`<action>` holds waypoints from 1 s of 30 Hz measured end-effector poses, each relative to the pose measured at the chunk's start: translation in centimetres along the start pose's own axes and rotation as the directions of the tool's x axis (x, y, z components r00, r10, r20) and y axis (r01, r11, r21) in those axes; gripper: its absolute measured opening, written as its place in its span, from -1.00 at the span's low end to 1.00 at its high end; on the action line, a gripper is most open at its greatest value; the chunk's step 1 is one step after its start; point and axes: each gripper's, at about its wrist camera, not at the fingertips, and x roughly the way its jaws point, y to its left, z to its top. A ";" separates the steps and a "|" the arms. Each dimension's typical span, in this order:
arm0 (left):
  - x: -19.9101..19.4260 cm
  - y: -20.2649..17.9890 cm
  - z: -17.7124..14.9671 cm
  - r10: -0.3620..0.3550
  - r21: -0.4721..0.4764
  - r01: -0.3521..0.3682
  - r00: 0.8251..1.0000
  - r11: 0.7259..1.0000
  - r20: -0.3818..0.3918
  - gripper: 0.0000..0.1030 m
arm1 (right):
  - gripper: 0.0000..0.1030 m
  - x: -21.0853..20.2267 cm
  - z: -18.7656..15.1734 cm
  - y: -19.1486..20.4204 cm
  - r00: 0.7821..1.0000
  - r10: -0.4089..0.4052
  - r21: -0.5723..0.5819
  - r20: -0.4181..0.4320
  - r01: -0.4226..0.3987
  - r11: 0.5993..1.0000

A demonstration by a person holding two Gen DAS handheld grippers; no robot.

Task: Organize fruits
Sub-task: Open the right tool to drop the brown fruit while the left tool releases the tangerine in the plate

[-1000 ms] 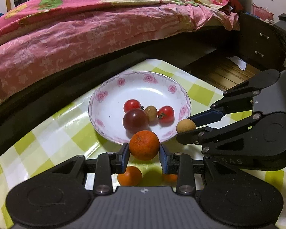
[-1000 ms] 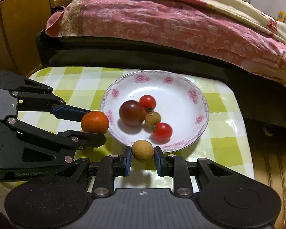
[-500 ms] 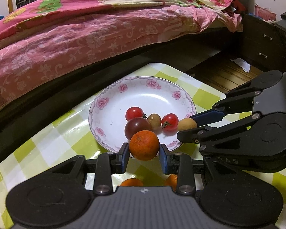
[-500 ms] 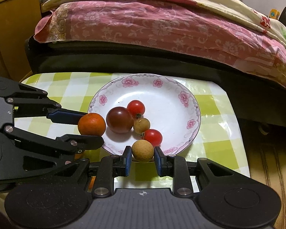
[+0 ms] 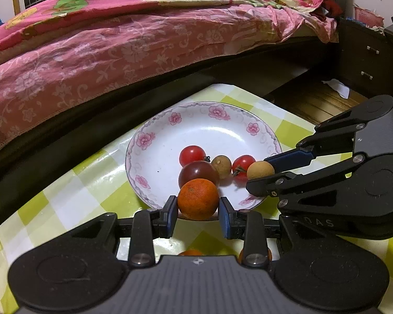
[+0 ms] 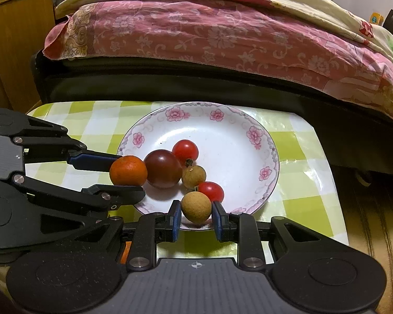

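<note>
A white plate with pink flowers (image 5: 217,128) (image 6: 230,141) sits on the green checked tablecloth. It holds a dark purple tomato (image 5: 197,171) (image 6: 163,168), two red cherry tomatoes (image 5: 192,155) (image 6: 185,151) and a tan longan (image 5: 222,166) (image 6: 194,175). My left gripper (image 5: 197,210) (image 6: 127,175) is shut on an orange (image 5: 198,199) (image 6: 128,170) over the plate's near rim. My right gripper (image 6: 196,221) (image 5: 260,172) is shut on a second longan (image 6: 196,207) (image 5: 260,170), also just above the plate's edge.
Two more oranges (image 5: 192,252) lie on the tablecloth (image 5: 65,209) below my left gripper, mostly hidden. A bed with a pink floral quilt (image 5: 118,41) (image 6: 222,34) runs close behind the table. A dark drawer cabinet (image 5: 364,62) and wooden floor (image 5: 309,102) are to the right.
Both grippers have moved forward toward the plate with their fruit still held. The orange and the longan now hang over the plate's rim instead of short of it.
</note>
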 end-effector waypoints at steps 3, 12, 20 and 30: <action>0.2 0.1 0.0 0.004 -0.002 -0.004 1.000 1.000 0.001 -0.22 | -0.58 0.3 0.0 -0.1 1.000 0.001 0.007 0.002 -0.001 1.000; 0.8 -0.1 0.0 0.027 0.025 -0.027 1.000 0.999 0.012 -0.22 | -0.57 1.1 0.1 -0.1 1.000 -0.015 0.022 0.009 0.015 1.000; 1.4 -0.2 0.1 0.039 0.038 -0.040 0.999 0.998 0.015 -0.22 | -0.56 1.8 0.2 -0.5 1.000 -0.023 0.040 0.017 0.023 0.999; 1.7 -0.2 0.3 0.053 0.052 -0.054 0.999 0.997 0.011 -0.21 | -0.54 1.9 0.3 -0.5 0.999 -0.032 0.036 0.027 0.031 0.999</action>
